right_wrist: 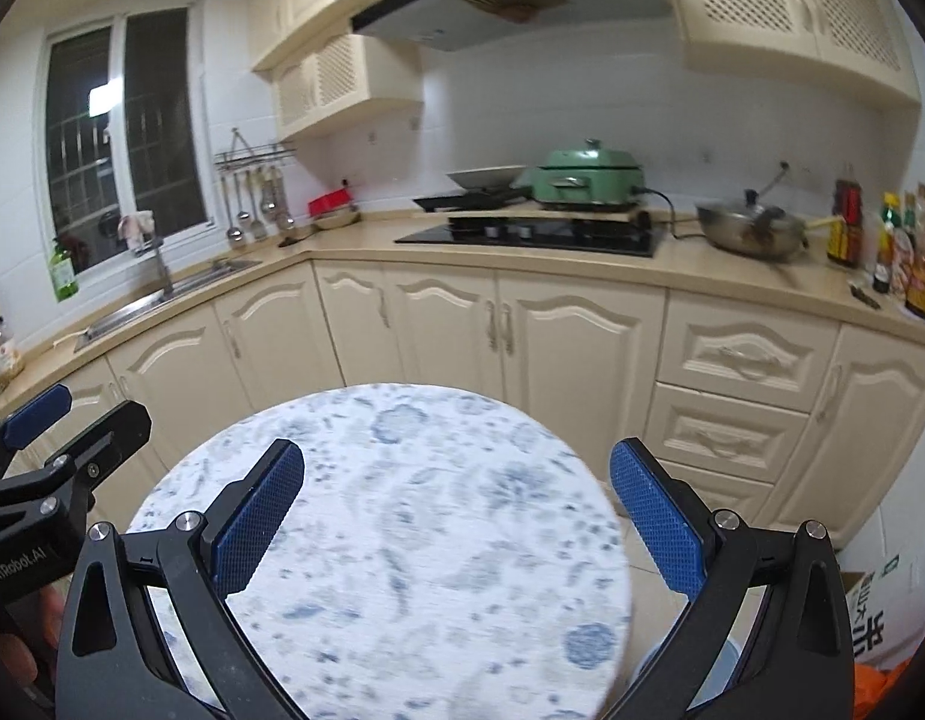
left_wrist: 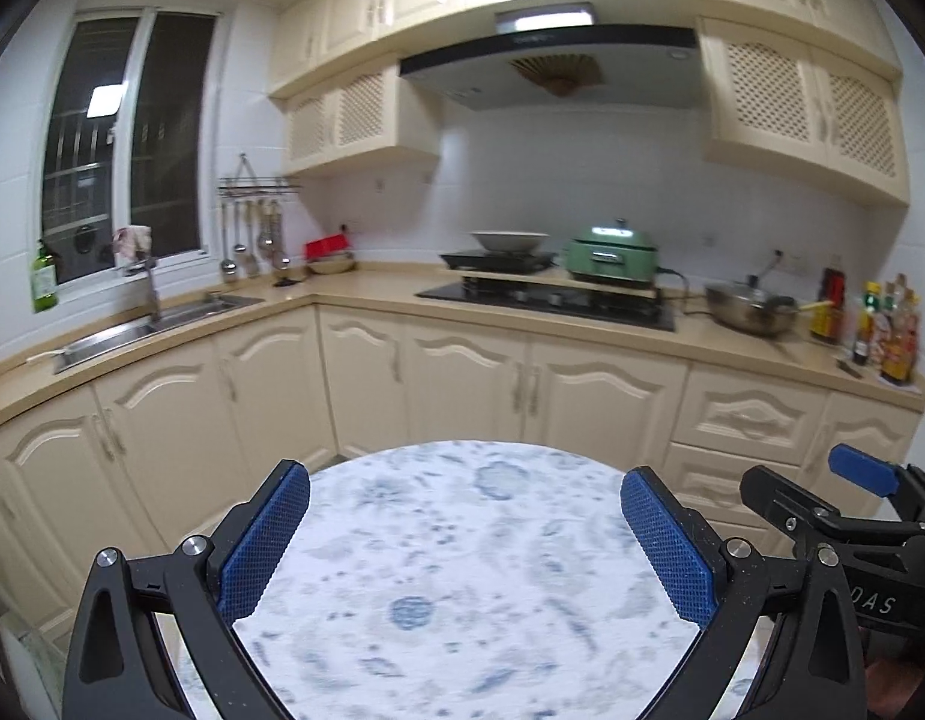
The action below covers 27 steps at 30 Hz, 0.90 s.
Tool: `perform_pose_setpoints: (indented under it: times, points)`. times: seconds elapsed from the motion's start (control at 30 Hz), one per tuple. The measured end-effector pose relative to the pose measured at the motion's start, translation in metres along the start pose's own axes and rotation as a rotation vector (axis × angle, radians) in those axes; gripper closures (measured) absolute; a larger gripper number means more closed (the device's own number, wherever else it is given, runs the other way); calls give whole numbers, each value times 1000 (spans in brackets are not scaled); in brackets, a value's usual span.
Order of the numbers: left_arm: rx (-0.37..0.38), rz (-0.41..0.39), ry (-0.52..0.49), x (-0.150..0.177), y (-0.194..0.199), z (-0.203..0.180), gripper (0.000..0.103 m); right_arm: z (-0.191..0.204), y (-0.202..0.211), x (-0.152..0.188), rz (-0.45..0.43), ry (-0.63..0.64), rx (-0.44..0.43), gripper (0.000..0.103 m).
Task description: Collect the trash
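My left gripper is open and empty above a round table with a blue-and-white patterned cloth. My right gripper is open and empty over the same table. The right gripper also shows at the right edge of the left wrist view, and the left gripper at the left edge of the right wrist view. No trash shows on the table top in either view.
Cream kitchen cabinets stand behind the table. The counter holds a sink, a black stove, a green cooker, a wok and bottles. A box and something orange lie on the floor at lower right.
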<state>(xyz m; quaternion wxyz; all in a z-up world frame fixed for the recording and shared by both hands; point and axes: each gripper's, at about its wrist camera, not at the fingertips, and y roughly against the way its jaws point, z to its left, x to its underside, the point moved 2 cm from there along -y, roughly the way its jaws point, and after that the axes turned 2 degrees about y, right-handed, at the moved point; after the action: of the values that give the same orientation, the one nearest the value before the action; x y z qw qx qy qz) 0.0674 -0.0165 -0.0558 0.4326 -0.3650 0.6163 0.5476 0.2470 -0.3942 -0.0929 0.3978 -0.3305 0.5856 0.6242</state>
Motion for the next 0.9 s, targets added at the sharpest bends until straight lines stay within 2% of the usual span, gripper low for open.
perform_pose_setpoints:
  times: [0.3,0.5,0.7,0.9]
  points:
    - [-59,-3,50,13,25,17,1,39,1,0,-23,33,-4,0]
    - [-105,0,44,9,19,15,1,50,2,-1,-33,46,-8,0]
    - [-92,-9,57,0,11,27,1,56,2,0,-38,57,-5,0]
    - [-95,-30,56,3,10,37,1,60,2,-2,-46,64,-7,0]
